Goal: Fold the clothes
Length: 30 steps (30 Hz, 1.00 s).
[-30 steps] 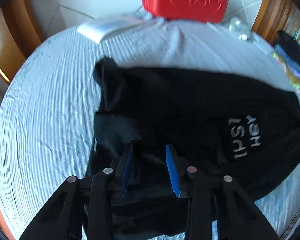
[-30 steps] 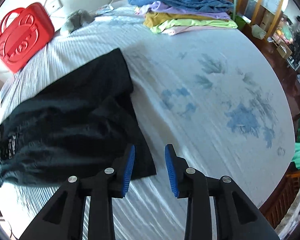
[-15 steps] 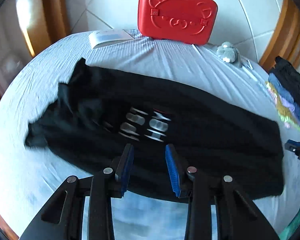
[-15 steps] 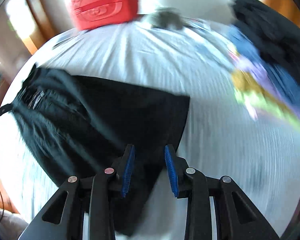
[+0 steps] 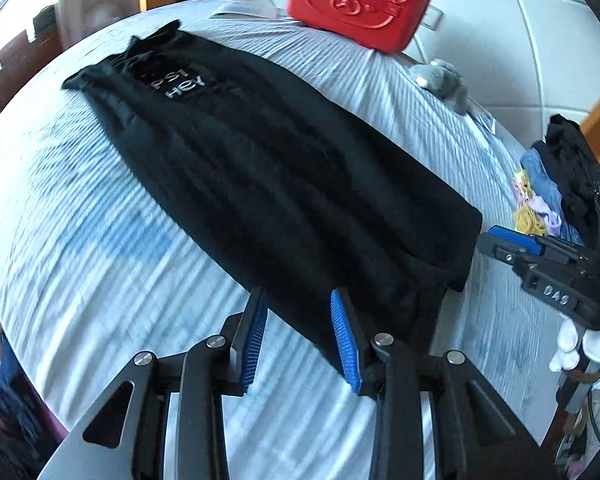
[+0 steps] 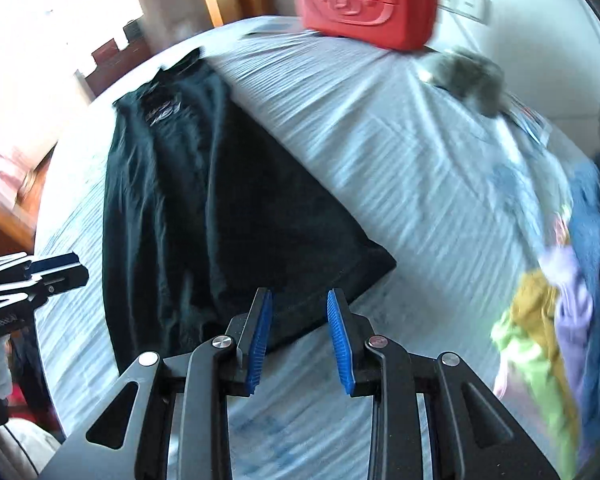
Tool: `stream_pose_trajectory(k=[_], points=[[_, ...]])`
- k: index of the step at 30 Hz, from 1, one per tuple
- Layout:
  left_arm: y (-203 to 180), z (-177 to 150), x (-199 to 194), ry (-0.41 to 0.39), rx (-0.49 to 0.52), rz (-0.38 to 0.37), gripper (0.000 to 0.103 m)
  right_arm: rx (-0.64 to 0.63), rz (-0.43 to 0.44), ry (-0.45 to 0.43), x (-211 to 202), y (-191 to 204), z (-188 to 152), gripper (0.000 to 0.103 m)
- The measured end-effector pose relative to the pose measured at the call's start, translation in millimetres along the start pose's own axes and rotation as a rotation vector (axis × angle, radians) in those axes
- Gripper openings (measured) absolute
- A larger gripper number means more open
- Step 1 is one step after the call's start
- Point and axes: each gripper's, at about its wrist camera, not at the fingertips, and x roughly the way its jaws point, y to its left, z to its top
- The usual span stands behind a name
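Both claws have drawn back to the black shirt [image 5: 283, 184] hem at lower frame; left claw [image 5: 299, 338] and right claw [image 6: 300, 334] wide, empty, level above the bed [image 5: 79, 264].

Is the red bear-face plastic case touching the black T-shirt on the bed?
Apart. The left wrist view shows a strip of striped bedsheet between the red bear-face plastic case and the black T-shirt.
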Motion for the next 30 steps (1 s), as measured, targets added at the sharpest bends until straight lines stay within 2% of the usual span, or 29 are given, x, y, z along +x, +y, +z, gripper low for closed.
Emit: stream_pose_trajectory(k=[4,7,10,11,12,14,18,19,22,24,25,26,27,28,30], points=[[-29,-16,9,-0.023,-0.108,0.054,0.034,-0.075,0.062,0.006,9,-23,1,0.029],[-48,-33,17,-0.078,-0.170,0.125,0.038,-0.190,0.026,-0.016,19,-38,-1,0.032],[-56,-46,21,-0.072,-0.201,0.167,0.039,-0.230,0.048,-0.022,25,-50,-5,0.033],[-58,-49,20,-0.073,-0.217,0.177,0.041,-0.243,0.067,-0.028,25,-52,-5,0.035],[-59,-50,23,-0.071,-0.223,0.188,0.043,-0.256,0.076,-0.032,25,-52,-3,0.046],[-61,-51,27,-0.066,-0.236,0.211,0.047,-0.289,0.093,-0.037,25,-50,-1,0.058],[-66,-53,41,-0.048,-0.245,0.262,0.049,-0.352,0.128,-0.029,35,-42,5,0.058],[-66,-53,41,-0.052,-0.250,0.257,0.053,-0.368,0.127,-0.019,40,-40,6,0.058],[-66,-53,42,-0.062,-0.265,0.244,0.054,-0.373,0.152,-0.008,46,-39,7,0.058],[-66,-54,42,-0.068,-0.275,0.235,0.048,-0.374,0.171,-0.003,46,-40,5,0.047],[-66,-53,42,-0.070,-0.276,0.230,0.031,-0.378,0.180,-0.001,45,-39,5,0.042],[-70,-52,43,-0.063,-0.261,0.222,0.016,-0.374,0.195,0.011,45,-38,5,0.031],[-73,-50,43,-0.058,-0.244,0.216,0.010,-0.371,0.210,0.022,45,-36,6,0.018],[-75,-48,41,-0.060,-0.226,0.219,0.007,-0.366,0.224,0.034,44,-35,6,0.012],[-70,-44,29,-0.080,-0.218,0.197,0.006,-0.315,0.242,0.052,42,-35,10,0.010]])
